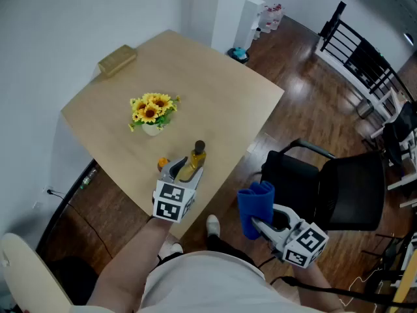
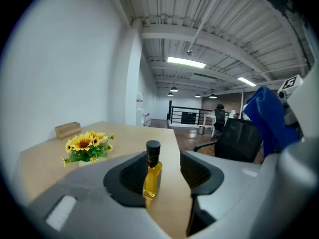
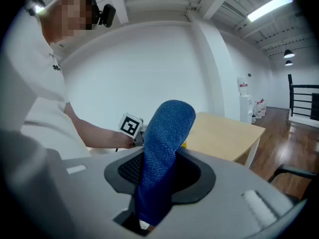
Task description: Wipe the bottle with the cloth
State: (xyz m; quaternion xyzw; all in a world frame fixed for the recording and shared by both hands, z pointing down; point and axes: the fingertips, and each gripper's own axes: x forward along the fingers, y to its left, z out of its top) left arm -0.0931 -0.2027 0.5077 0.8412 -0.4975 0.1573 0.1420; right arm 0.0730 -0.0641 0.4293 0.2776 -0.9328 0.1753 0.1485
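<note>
Okay, left gripper point(image 2: 167, 169) first: its jaws were apart, with the bottle point(image 2: 152, 176) standing upright between them. The bottle sat close to the left pad, and bare table showed between it and the right pad, so I read that as straddling, not clamped. That makes sense if you meant to steady it for the wipe, but the jaws would have to close first.

On the right gripper point(image 3: 162, 171) the jaws were closed on the cloth point(image 3: 167, 133). They pinched it low, so a thick blue fold stuck out past the tips. That left plenty of free cloth to rub with and should keep the hard jaws off the bottle.

The bottle was on the table point(image 1: 221, 103), near the edge closest to you, amber liquid inside and black cap on. You held the cloth well apart from it, over the floor to the right of the table, near the black chair point(image 1: 339, 188). With no contact between them, I'd say wiping hadn't started.

The sunflower pot point(image 1: 153, 109) stood near the bottle, further in. The wooden box point(image 1: 117, 59) was at the far corner, well clear.

Risk as I see it: the bottle is tall, narrow and close to the edge, so a sideways push with the left jaws loose could tip it. Grip first, then bring the cloth across.
</note>
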